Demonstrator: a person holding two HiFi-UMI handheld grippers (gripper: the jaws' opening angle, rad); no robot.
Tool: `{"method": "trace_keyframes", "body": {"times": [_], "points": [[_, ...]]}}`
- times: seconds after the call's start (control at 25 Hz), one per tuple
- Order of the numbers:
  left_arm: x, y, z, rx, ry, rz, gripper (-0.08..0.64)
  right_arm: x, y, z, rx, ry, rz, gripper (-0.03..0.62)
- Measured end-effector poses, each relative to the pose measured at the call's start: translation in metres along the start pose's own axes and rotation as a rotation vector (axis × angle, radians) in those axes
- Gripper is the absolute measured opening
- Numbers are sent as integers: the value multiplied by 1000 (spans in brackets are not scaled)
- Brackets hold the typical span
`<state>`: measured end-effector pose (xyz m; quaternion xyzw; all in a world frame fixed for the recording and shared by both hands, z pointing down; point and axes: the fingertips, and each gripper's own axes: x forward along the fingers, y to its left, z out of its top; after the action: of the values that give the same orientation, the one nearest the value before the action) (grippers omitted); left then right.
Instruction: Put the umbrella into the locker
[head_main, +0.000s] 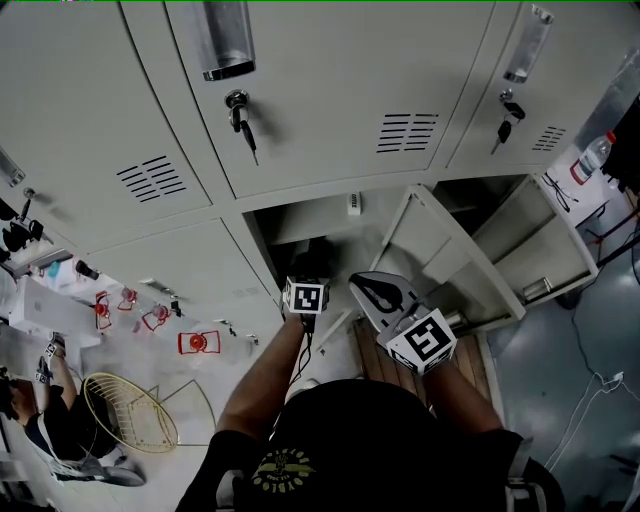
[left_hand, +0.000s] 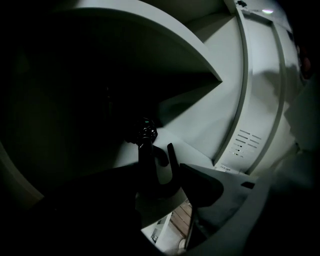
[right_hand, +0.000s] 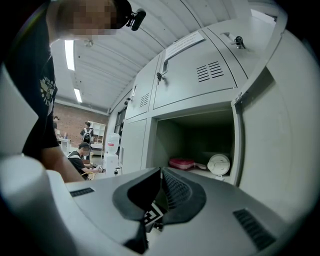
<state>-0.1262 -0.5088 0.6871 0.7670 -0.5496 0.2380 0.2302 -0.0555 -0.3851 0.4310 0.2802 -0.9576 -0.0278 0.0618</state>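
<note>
Your left gripper (left_hand: 160, 172) jaws sit wide across the umbrella (left_hand: 145, 150) hook handle, lower centre, seemingly gripping, inside the dark locker (left_hand: 200, 117). Right gripper (right_hand: 160, 175) jaws are together, empty. Push fully in before releasing.

The locker doors (head_main: 330, 110) are sheet metal under a smooth, matt, light-grey paint. The door handle (head_main: 225, 40) at the top of the frame is bare, glossy metal. The shell of the right tongs (right_hand: 161, 172) looks like smooth matt grey plastic, and its pads (right_hand: 181, 192) are black, ribbed and rubber-like. The umbrella handle (left_hand: 150, 167) is dark, smooth and slightly shiny. The floor (left_hand: 181, 216) shows wood planks. The person's shirt (head_main: 390, 430) is black cloth.
</note>
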Motion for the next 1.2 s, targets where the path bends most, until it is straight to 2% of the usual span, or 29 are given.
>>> {"method": "trace_keyframes", "body": {"times": [0.32,0.6,0.68,0.88,1.0,1.2], "points": [[-15,-6,6,65,-34,5,276,-2,-1,-6,17,11,-12,35],[-74,-17,22,11,-164,-23,278,-4,-1,-6,32,0,-24,35],[-94,-19,29,-9,-200,-29,243,-4,-1,-7,35,-6,-25,35],[-147,-21,55,31,-334,0,130,-2,4,-3,38,-17,-25,35],[-176,-21,70,22,-404,13,53,0,9,3,21,-27,-16,35],[-218,-21,93,60,-498,38,26,3,16,12,-10,-34,-16,35]]}}
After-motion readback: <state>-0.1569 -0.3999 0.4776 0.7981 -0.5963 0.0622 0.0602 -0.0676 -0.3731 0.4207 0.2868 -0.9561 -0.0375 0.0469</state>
